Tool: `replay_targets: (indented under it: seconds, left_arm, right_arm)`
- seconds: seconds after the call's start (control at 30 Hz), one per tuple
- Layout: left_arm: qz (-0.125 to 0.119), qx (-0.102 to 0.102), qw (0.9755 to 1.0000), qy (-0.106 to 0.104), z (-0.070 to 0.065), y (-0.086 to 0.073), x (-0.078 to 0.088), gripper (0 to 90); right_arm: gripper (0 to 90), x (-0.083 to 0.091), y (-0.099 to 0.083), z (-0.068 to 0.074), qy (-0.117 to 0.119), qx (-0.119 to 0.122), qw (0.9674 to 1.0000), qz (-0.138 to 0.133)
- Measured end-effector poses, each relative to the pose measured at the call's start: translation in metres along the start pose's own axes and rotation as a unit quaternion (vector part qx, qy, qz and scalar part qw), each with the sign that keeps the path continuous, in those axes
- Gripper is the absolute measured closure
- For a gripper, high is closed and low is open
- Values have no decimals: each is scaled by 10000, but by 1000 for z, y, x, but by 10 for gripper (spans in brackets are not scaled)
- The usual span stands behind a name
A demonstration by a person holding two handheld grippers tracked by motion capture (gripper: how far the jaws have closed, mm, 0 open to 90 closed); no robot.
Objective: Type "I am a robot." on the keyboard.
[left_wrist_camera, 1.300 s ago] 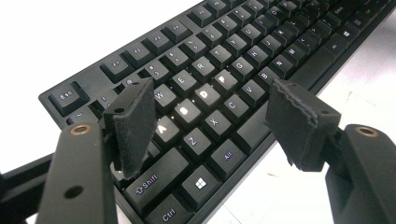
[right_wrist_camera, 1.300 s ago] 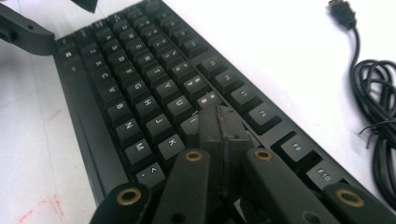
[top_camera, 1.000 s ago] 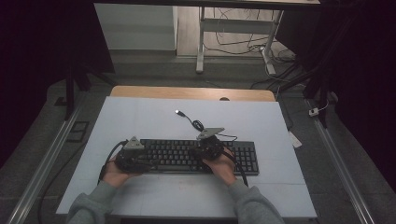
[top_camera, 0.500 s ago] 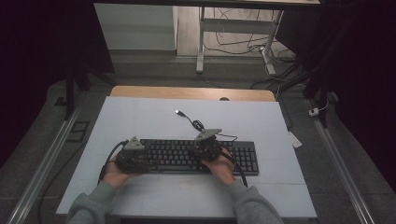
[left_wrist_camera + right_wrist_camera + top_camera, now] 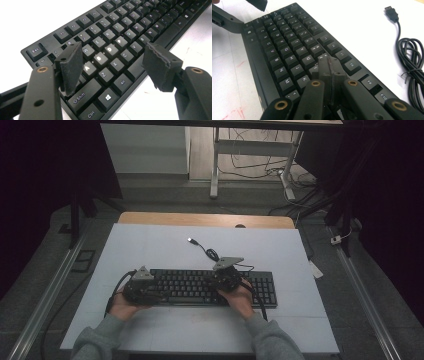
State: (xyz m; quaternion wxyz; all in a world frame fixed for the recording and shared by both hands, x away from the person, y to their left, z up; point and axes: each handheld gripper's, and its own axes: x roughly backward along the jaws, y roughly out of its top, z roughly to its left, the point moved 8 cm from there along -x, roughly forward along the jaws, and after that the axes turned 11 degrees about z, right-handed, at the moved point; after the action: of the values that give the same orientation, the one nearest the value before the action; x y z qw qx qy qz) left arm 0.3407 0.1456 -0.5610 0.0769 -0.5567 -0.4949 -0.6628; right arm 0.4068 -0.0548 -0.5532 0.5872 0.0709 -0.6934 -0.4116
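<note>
The table (image 5: 150, 245) carries a black keyboard (image 5: 200, 287) lying flat near its front edge, toward the middle; it looks rigid, fairly light, with smooth loose-capped keys, so I would grip the solid frame at the short ends; its coiled cable (image 5: 412, 65) is limp and may snag; the left gripper (image 5: 112, 62) stands open over the left-hand keys; the right gripper (image 5: 329, 67) is closed, empty, tips on the keys.

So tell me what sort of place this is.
Probably a lab or workshop test bench: a white table holding a lone keyboard, cables loose on the floor behind it, and metal rails alongside.
</note>
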Motion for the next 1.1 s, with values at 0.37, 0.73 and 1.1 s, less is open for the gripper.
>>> replay_targets:
  seconds: [0.37,0.73,1.1]
  left_arm:
    - [-18,23,10000,10,0,0,1,329]
    - [-22,30,10000,22,2,0,1,326]
    - [-43,68,10000,21,2,0,2,327]
  right_arm:
    - [637,17,-9,-4,-99,-186,9995,-223]
    - [495,45,-35,-11,-313,-335,9985,-298]
    - [471,74,-74,-14,-514,-434,9974,-244]
